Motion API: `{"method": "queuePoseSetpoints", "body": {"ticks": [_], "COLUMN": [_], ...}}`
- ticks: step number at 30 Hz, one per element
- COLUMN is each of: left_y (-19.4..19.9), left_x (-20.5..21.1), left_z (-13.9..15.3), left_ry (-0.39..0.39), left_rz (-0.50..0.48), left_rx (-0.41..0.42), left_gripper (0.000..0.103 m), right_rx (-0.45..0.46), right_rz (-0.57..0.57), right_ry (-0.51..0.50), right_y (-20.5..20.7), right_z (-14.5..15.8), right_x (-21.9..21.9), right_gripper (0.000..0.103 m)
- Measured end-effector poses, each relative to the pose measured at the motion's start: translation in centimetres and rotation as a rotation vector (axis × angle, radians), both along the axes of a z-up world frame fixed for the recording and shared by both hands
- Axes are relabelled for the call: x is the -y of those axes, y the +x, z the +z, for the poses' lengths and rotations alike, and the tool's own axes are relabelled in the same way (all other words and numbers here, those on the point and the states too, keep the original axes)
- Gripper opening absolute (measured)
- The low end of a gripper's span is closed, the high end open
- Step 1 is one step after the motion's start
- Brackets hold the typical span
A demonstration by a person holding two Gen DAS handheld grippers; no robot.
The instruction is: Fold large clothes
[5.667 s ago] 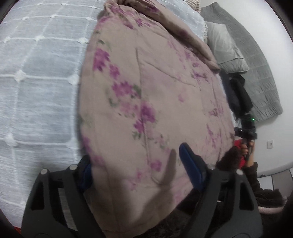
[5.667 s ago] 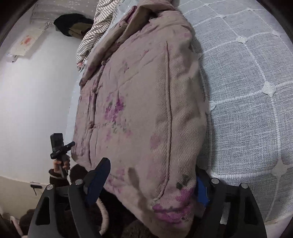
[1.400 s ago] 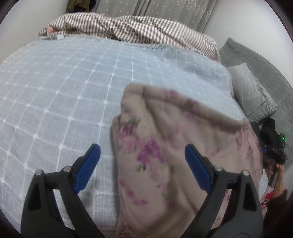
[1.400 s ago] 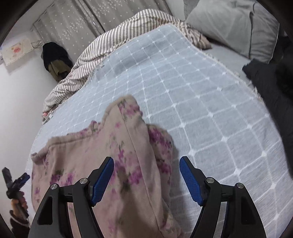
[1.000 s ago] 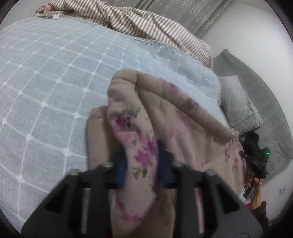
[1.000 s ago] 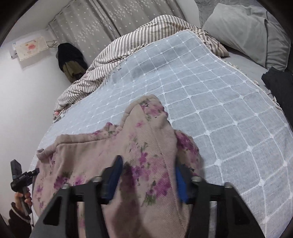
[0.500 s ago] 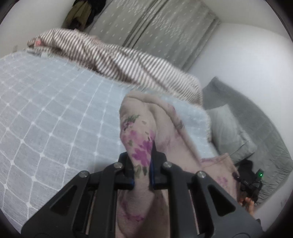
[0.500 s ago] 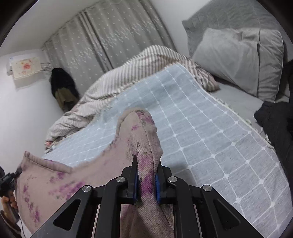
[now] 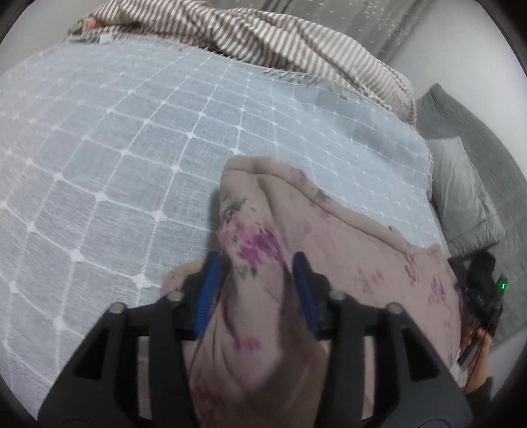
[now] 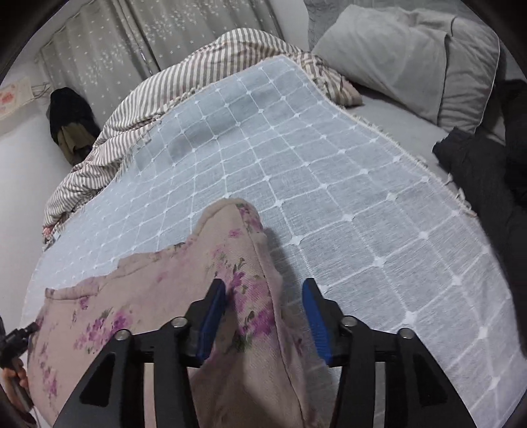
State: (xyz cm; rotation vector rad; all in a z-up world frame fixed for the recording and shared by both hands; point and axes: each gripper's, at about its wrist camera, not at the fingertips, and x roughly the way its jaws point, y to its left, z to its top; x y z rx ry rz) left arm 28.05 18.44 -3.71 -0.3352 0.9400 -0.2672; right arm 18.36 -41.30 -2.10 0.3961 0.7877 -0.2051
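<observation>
A beige floral padded garment [image 9: 329,263] lies folded on the grey checked bedspread [image 9: 115,148]. My left gripper [image 9: 257,289] is open, its blue pads [image 9: 209,289] on either side of the garment's near left corner. In the right wrist view the garment [image 10: 148,296] spreads to the left. My right gripper [image 10: 263,319] is open too, with the garment's right corner lying between its pads [image 10: 314,319], against the left one. Neither gripper pinches the cloth.
A striped blanket [image 9: 247,29] is bunched at the far end of the bed. Grey pillows [image 10: 411,62] and dark clothes [image 10: 487,164] lie to the right. The bedspread [image 10: 362,197] stretches ahead. A wall is on the left.
Both grippers were shut on the garment's corners and held them up half a second ago. Now both have opened and the corners rest on the bed.
</observation>
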Motion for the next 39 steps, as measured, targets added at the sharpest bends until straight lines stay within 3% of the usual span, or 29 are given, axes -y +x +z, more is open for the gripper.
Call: {"method": "queuePoseSetpoints", "body": {"ticks": [2, 8, 9, 11, 15, 16, 18, 20, 21, 23, 24, 28, 31, 39], "left_y": [-1.6, -4.7, -4.9, -5.4, -7.0, -7.0, -6.8, -6.7, -6.6, -6.4, -6.1, -5.0, -3.9, -2.3], "left_x": [0.1, -0.3, -0.6, -0.7, -1.2, -1.3, -1.3, -1.5, -1.6, -2.1, -2.5, -3.0, -3.4, -2.6], "left_z": [0.4, -1.1, -1.6, -2.1, -0.3, -0.5, -1.6, -2.3, -2.3, -2.3, -2.5, -3.3, -3.8, -7.7], "left_ry": [-0.005, -0.046, -0.076, -0.124, -0.104, -0.076, -0.011, -0.004, -0.032, -0.116, -0.165, -0.203, -0.076, -0.244], "left_rz": [-0.042, -0.081, -0.080, -0.083, -0.057, -0.045, -0.061, -0.066, -0.082, -0.112, -0.123, -0.118, -0.051, -0.141], "left_rx": [0.006, -0.079, -0.100, -0.113, 0.015, 0.018, -0.010, -0.032, -0.036, -0.054, -0.076, -0.151, -0.189, -0.328], "left_gripper": [0.059, 0.058, 0.053, 0.012, 0.010, 0.012, 0.024, 0.048, 0.054, 0.079, 0.082, 0.084, 0.091, 0.094], "right_rx": [0.015, -0.030, -0.046, -0.059, -0.048, -0.043, -0.054, -0.070, -0.083, -0.102, -0.114, -0.185, -0.198, -0.230], "right_rz": [0.024, 0.072, 0.065, 0.059, 0.038, 0.038, 0.047, 0.056, 0.064, 0.081, 0.091, 0.139, 0.158, 0.239], "right_ry": [0.015, 0.051, 0.042, 0.042, 0.085, 0.084, 0.081, 0.103, 0.135, 0.203, 0.246, 0.506, 0.607, 0.752], "right_y": [-0.6, -1.5, -1.4, -1.5, -2.0, -2.2, -2.6, -2.8, -3.0, -3.1, -3.2, -3.0, -2.7, -0.1], "right_z": [0.6, 0.1, -0.3, -0.8, -1.1, -1.1, -1.3, -1.6, -1.8, -2.3, -2.6, -5.2, -6.6, -9.3], "right_x": [-0.2, -1.0, -1.1, -1.2, -0.8, -0.7, -0.4, 0.2, 0.8, 1.7, 2.2, 4.6, 5.4, 4.4], "right_gripper": [0.062, 0.062, 0.062, 0.062, 0.062, 0.062, 0.064, 0.075, 0.077, 0.082, 0.083, 0.083, 0.084, 0.089]}}
